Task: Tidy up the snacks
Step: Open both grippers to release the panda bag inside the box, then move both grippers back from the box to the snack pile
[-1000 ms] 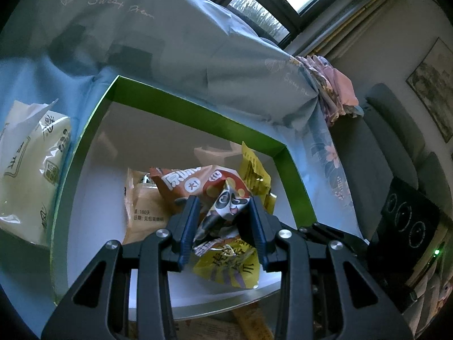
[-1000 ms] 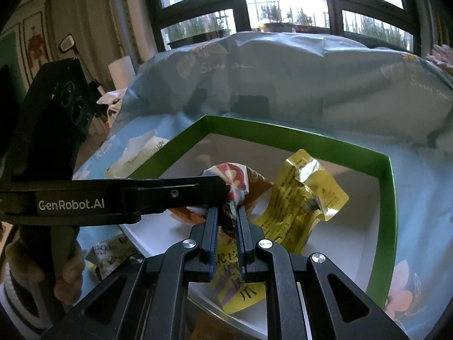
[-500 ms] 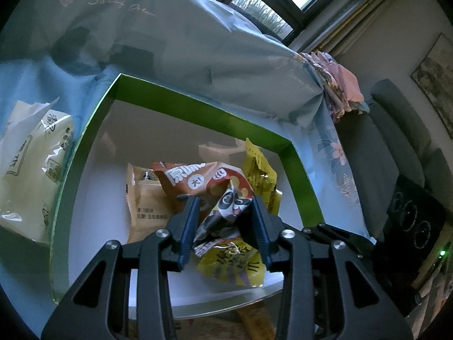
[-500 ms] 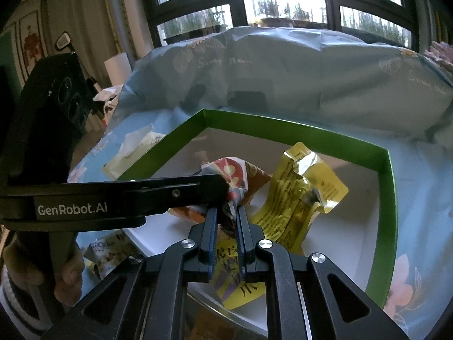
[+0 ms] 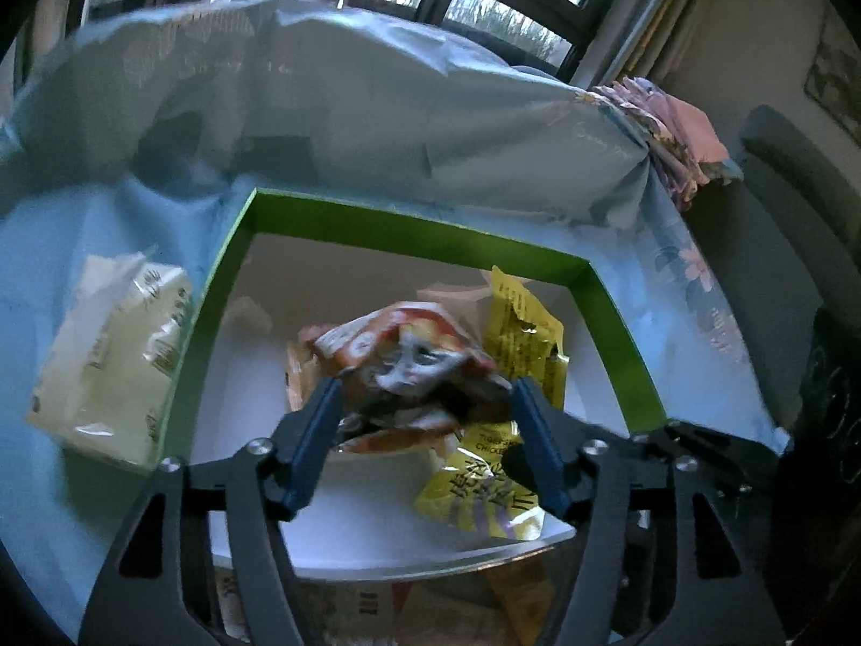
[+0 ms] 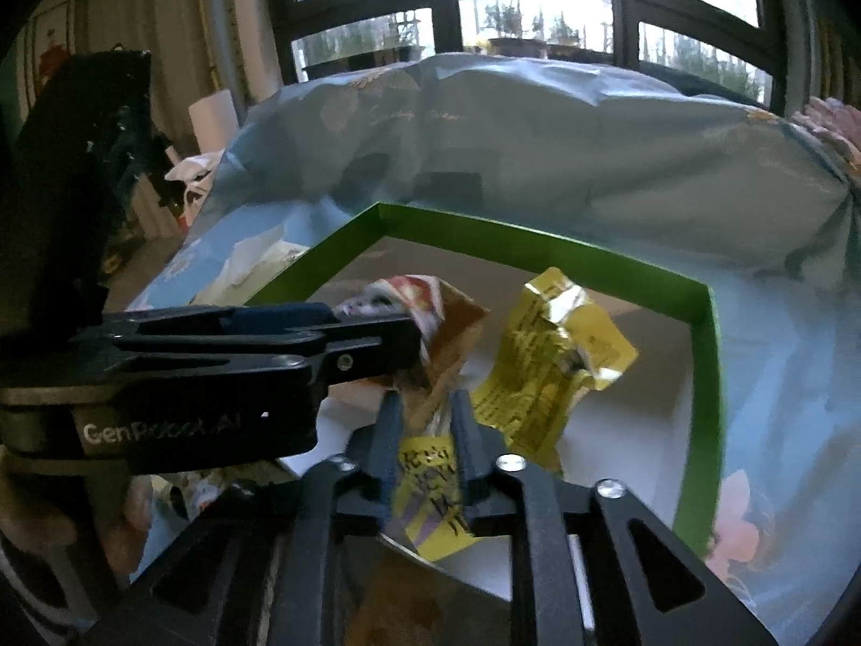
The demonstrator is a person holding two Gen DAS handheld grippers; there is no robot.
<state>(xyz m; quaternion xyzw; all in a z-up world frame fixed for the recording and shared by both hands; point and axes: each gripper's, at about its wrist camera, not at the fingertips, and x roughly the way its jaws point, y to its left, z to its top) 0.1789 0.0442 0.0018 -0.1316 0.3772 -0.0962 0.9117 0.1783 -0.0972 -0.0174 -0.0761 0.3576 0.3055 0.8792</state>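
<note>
An orange snack packet with a raccoon face (image 5: 409, 360) hangs crumpled over the white floor of the green-rimmed box (image 5: 420, 231). My left gripper (image 5: 425, 420) straddles it; its jaws are opening and stand wide, with the pads off the packet's sides. In the right wrist view, the right gripper (image 6: 426, 430) sits under the same packet (image 6: 430, 323). Its jaws are opening too, and a thin edge of the packet lies loose between them. The left gripper (image 6: 366, 331) reaches in from the left. Yellow packets (image 5: 519, 334) (image 6: 549, 355) lie in the box beside it.
A second yellow packet (image 5: 484, 490) lies at the box's near edge and a beige packet (image 5: 296, 371) behind the orange one. A pale bag (image 5: 113, 366) rests outside the box on the blue cloth (image 5: 376, 107). A hand (image 6: 32, 511) holds the left gripper.
Both pairs of jaws have widened, the left far more. The orange packet was pinched by both and now sits loose and spread out. The left wrist view has tilted and rolled.
</note>
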